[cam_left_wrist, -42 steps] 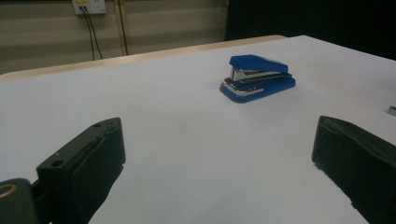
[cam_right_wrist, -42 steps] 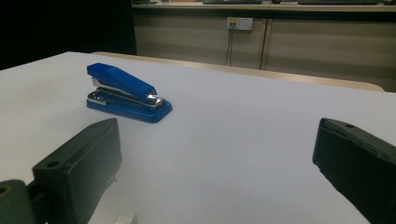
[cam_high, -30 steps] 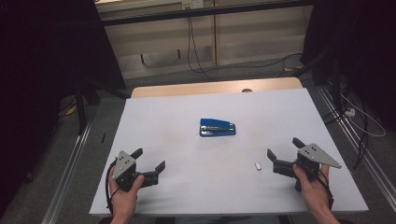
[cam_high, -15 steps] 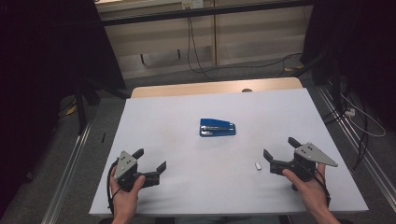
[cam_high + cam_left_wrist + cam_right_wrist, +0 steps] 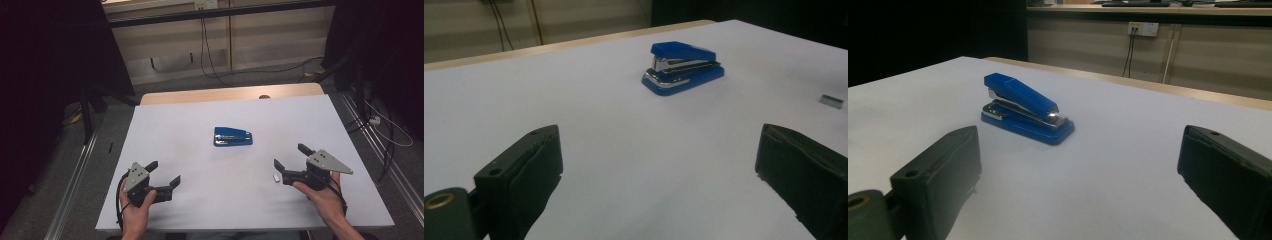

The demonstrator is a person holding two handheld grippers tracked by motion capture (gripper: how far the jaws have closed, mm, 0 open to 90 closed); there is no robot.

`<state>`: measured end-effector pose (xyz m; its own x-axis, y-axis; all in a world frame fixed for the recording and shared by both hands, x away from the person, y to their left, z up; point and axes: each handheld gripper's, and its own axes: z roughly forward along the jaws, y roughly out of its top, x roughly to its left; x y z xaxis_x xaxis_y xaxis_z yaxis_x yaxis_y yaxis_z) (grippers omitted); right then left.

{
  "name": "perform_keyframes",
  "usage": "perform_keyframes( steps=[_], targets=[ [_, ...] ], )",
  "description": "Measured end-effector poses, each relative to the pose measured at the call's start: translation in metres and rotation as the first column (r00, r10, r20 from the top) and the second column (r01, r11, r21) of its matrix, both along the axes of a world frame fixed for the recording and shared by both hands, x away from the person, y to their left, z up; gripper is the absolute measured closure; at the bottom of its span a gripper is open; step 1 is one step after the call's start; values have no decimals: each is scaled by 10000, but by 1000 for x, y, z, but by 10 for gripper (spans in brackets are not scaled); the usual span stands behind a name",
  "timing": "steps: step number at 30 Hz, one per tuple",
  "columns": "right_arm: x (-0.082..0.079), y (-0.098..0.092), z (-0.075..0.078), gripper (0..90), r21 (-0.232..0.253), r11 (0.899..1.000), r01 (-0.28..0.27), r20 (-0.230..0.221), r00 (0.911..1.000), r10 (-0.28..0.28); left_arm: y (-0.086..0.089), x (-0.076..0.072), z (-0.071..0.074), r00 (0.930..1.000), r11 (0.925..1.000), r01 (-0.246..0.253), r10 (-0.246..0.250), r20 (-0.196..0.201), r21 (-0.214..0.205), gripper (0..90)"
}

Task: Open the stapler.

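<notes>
A blue stapler (image 5: 233, 136) lies near the middle of the white table (image 5: 200, 115); it also appears in the left gripper view (image 5: 683, 67) and the right gripper view (image 5: 1024, 108). A small silver block of staples (image 5: 275, 177) lies by the tip of my right gripper (image 5: 291, 160), and shows at the right edge of the left gripper view (image 5: 831, 101). My left gripper (image 5: 163, 173) rests near the front left of the table, open and empty. The right gripper is open too, with nothing between its jaws, aimed toward the stapler.
A wooden strip (image 5: 230, 94) runs along the table's far edge. Beyond it are a floor with cables (image 5: 210, 60) and a low wall. Metal rails (image 5: 80, 165) flank the table on both sides. Dark surroundings lie left and right.
My right gripper has moved left and slightly forward, closer to the staple block. The left gripper and the stapler have stayed put.
</notes>
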<state>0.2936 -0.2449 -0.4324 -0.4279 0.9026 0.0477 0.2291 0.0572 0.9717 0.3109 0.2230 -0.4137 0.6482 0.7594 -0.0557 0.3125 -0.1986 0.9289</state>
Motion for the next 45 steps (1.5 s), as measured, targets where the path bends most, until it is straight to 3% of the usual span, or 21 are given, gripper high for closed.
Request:
perform_keyframes(
  steps=[2,6,9,17,22,27,29,31,34,38,42,45],
  targets=[
    [2,2,-3,30,-152,9998,-135,-135,9998,133,-1,-1,1,9999,9999,-116,115,121,73,52],
    [6,6,-2,31,-238,9994,-260,-154,9996,257,-5,2,1,9994,9994,342,-342,-69,94,72],
    [11,11,-2,40,-226,9986,-470,-122,9988,467,-11,3,2,9990,9986,427,-431,131,311,76],
    [17,19,4,45,-110,9977,-667,-19,9978,667,-25,12,1,9944,9945,1046,-1044,-136,111,67],
    [24,28,7,51,-128,9966,-811,40,9967,812,-32,19,1,9948,9949,1004,-1004,-199,25,68],
    [31,37,9,57,-134,9946,-1026,78,9947,1027,-39,26,1,9938,9936,1110,-1108,-107,186,73],
    [33,40,9,57,-129,9941,-1080,77,9941,1081,-43,29,3,9964,9960,842,-842,2,294,73],
    [35,43,9,58,-121,9935,-1129,54,9936,1130,-48,32,5,9967,9962,800,-793,-197,348,72],
    [39,48,9,53,-245,9926,-1193,94,9928,1195,-54,36,7,9955,9939,939,-931,-165,575,72],
    [44,54,9,38,-411,9888,-1433,65,9896,1437,-60,42,7,9959,9943,908,-907,-54,553,56],
    [50,60,6,57,-355,9886,-1463,-30,9892,1463,-62,50,5,9949,9949,992,-988,-218,173,44],
    [54,60,6,107,-236,9907,-1341,-59,9910,1340,-66,55,5,9944,9939,1052,-1048,-125,325,44]
  ],
)
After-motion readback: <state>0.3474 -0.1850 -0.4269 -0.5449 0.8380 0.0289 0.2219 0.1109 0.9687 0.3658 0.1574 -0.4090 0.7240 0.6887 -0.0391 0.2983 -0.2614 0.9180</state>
